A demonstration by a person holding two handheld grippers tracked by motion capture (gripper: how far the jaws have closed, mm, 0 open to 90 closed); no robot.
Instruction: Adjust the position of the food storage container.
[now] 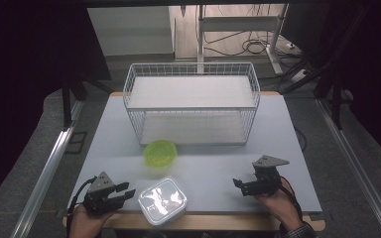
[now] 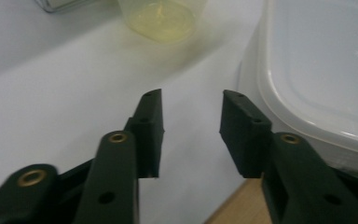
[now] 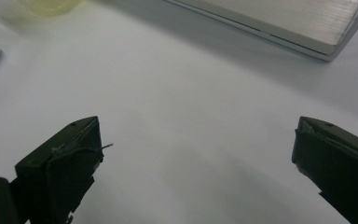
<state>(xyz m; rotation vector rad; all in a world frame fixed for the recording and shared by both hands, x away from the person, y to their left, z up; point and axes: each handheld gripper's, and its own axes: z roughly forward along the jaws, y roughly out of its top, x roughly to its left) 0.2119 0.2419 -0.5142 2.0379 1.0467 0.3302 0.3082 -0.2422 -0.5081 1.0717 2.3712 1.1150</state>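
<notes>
While both grippers (image 1: 125, 193) (image 1: 240, 185) gape empty, lidded tub (image 1: 162, 199) at 6 o'clock looks light, slick; pinch its rim.

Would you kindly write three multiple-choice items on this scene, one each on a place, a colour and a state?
1. Where is the clear box?
A. in the basket
B. at the table's near edge, by the left gripper
C. on the floor

2. What colour is the round tub?
A. red
B. blue
C. yellow-green

3. How is the right gripper?
A. open, empty
B. shut on the tub
C. shut on the box

Answers: B, it sits beside the left gripper; C, its lid is lime; A, its jaws stand apart over bare table.
</notes>
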